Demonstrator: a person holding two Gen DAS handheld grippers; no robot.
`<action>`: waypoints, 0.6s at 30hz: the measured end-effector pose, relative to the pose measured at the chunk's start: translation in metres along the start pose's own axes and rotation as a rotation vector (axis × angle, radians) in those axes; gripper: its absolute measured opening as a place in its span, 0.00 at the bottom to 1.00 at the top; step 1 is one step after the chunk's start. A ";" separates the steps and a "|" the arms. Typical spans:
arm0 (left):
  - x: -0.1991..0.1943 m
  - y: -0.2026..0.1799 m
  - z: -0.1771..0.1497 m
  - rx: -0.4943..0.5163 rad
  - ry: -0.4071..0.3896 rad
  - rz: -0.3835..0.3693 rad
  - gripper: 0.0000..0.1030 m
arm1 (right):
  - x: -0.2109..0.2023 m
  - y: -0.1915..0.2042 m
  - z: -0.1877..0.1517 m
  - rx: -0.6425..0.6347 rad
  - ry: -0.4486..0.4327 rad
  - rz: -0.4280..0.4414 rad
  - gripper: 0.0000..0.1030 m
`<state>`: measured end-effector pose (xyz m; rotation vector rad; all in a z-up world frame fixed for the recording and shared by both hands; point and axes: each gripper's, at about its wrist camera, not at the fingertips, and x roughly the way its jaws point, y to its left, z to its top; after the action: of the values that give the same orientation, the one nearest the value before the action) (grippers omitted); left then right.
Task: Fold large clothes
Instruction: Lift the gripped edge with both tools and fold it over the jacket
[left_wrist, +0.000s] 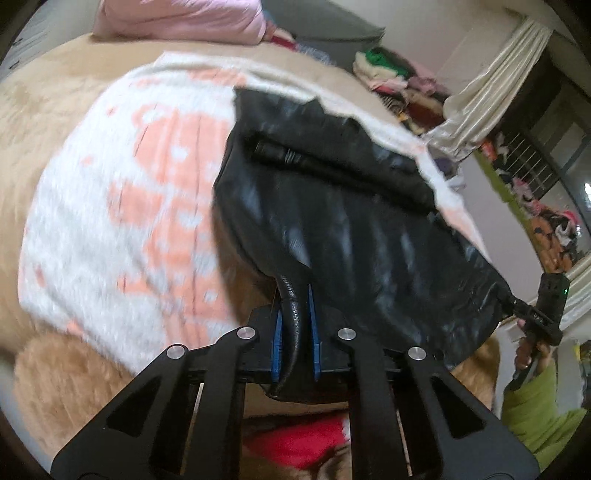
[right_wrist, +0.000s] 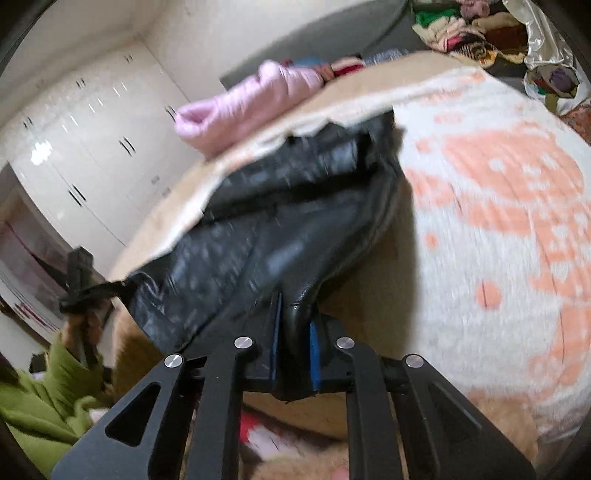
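Holding the near hem of a black leather-look jacket (left_wrist: 332, 206) at two corners, both grippers have their fingers clamped on the fabric. The left gripper (left_wrist: 295, 332) pinches a thick rolled seam between its blue pads. The right gripper (right_wrist: 295, 343) does the same at the other corner, and it shows small at the right edge of the left view, with a hand in a green sleeve (left_wrist: 532, 410) behind it.

The jacket lies on a white and peach blanket (left_wrist: 122, 206) spread over a tan bed (left_wrist: 44, 96). Its far part rests on the blanket, while the near edge is raised off it and stretched between the two grips. My reading is that the fold is only at its start: the hem is caught and lifted but not yet carried over, and the far end looks bunched, with a dark ridge running across it, so smoothing is probably still to come.

Room for the move looks good. The blanket is bare to the jacket's left and beyond it, so the hem has space to travel forward. A pink quilted garment (right_wrist: 243, 107) lies at the far end of the bed, well apart. The near bed edge sits just under the grippers, with something red (left_wrist: 299, 443) below it, which I cannot identify. Both views are blurred.
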<state>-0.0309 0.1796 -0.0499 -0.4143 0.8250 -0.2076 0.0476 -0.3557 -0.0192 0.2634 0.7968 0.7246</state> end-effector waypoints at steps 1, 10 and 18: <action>-0.001 -0.003 0.007 0.010 -0.013 -0.004 0.05 | -0.002 0.001 0.005 0.001 -0.017 0.007 0.10; -0.006 -0.025 0.075 0.020 -0.137 -0.038 0.05 | -0.009 0.001 0.071 0.055 -0.164 0.037 0.10; 0.006 -0.023 0.127 -0.009 -0.194 -0.043 0.05 | 0.018 -0.007 0.134 0.092 -0.230 0.005 0.10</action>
<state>0.0675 0.1918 0.0331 -0.4528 0.6275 -0.2002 0.1572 -0.3424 0.0591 0.4235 0.6117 0.6496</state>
